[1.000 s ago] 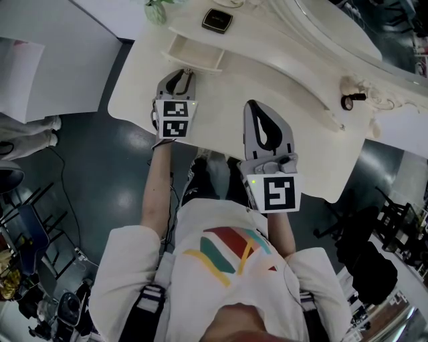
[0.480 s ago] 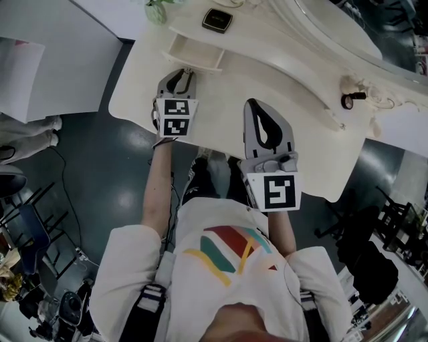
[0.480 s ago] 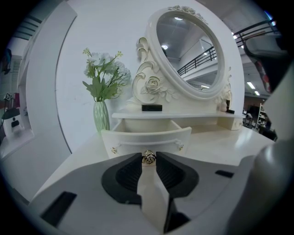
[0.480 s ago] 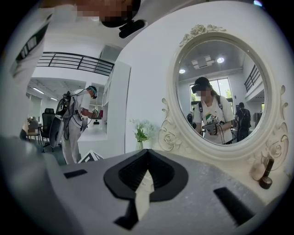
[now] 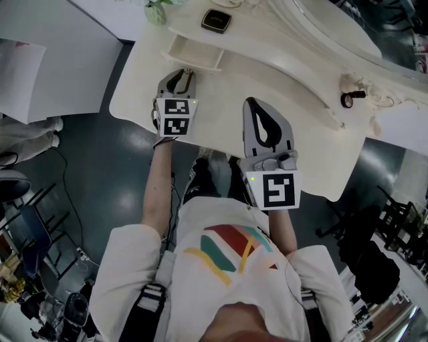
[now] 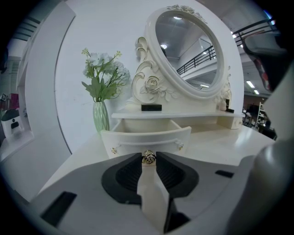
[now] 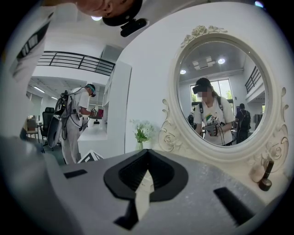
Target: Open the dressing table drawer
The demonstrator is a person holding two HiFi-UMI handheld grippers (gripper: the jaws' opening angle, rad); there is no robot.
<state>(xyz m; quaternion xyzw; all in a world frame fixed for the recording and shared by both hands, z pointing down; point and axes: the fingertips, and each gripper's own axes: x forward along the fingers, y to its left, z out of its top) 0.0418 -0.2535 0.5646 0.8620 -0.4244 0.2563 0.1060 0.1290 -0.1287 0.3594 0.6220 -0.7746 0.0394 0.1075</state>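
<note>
The left gripper (image 6: 148, 155) pinches the small gold knob (image 6: 148, 159), half hidden between its 2 ribbed black jaws, on the curved cream drawer (image 6: 133, 137), which stands pulled out at centre frame. The right gripper (image 7: 147, 153) is closed and empty.

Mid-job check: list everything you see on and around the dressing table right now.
dressing table: one, cream, under both grippers
drawer: one, cream, pulled open, just ahead of the left gripper
drawer knob: one, gold, centre of the drawer front
mirror: one, oval, carved cream frame, back of the table
vase of flowers: one, green vase with white blooms, left of the mirror
case: one, black, on the shelf above the drawer
small bottle: one, dark, right end of the shelf
bystander: one, in white, standing far left
left gripper: one, grey, closed on the knob
right gripper: one, grey, jaws together, empty, over the tabletop
</note>
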